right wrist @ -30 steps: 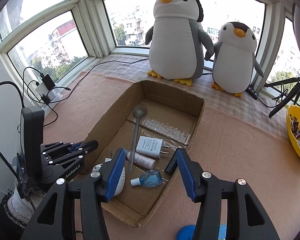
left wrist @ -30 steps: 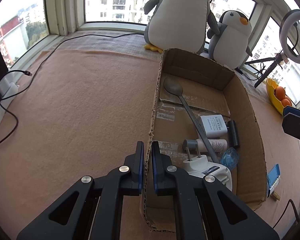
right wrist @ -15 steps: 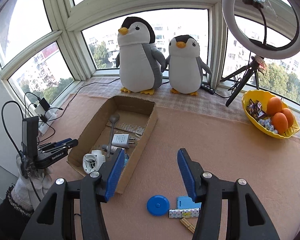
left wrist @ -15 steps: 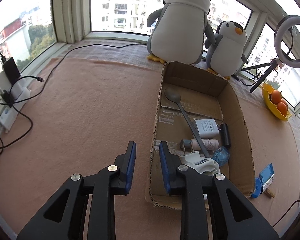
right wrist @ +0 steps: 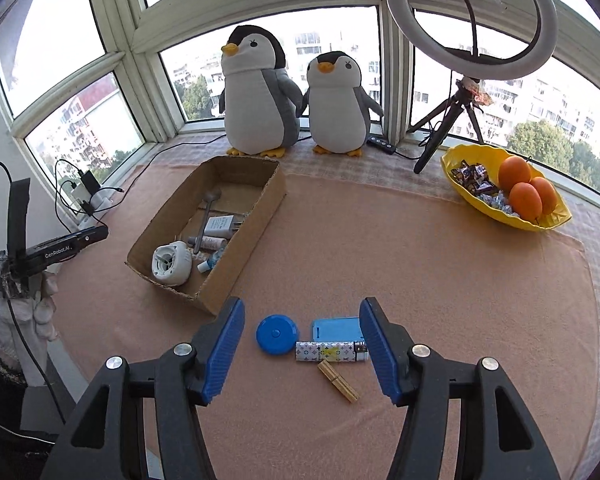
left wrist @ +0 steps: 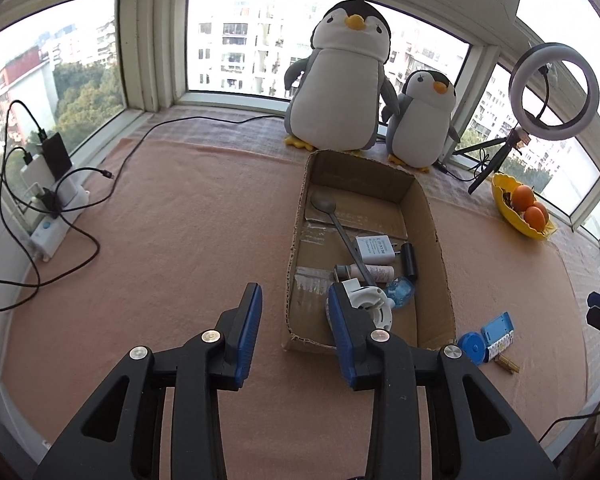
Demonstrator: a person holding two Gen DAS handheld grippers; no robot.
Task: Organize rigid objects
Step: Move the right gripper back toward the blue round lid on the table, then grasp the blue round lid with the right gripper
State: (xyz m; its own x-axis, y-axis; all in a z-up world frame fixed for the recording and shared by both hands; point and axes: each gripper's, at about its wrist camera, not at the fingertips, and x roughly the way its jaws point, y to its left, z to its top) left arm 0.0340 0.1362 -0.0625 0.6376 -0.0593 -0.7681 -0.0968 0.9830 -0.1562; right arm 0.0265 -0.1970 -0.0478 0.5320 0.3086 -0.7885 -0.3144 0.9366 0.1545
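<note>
A cardboard box (right wrist: 256, 216) (left wrist: 432, 216) on the pink cloth holds a spoon (left wrist: 340, 228), a white charger (left wrist: 374, 250), a small tube, a blue bottle (left wrist: 400, 292) and a white round device (right wrist: 170, 262). In front of it lie a blue round case (right wrist: 277, 335), a blue flat box (right wrist: 336, 329), a patterned lighter (right wrist: 332, 351) and a wooden clothespin (right wrist: 338, 381). My right gripper (right wrist: 302, 344) is open and empty, above these loose items. My left gripper (left wrist: 294, 328) is open and empty, at the box's near left corner.
Two plush penguins (right wrist: 260, 92) stand by the window behind the box. A ring light on a tripod (right wrist: 470, 20) and a yellow bowl of oranges and sweets (right wrist: 508, 192) are at the right. A power strip with cables (left wrist: 48, 216) lies at the left edge.
Both grippers pulled back and up from the box. My left gripper opened from nearly shut to wide. The loose items in front of the box came into the right wrist view.
</note>
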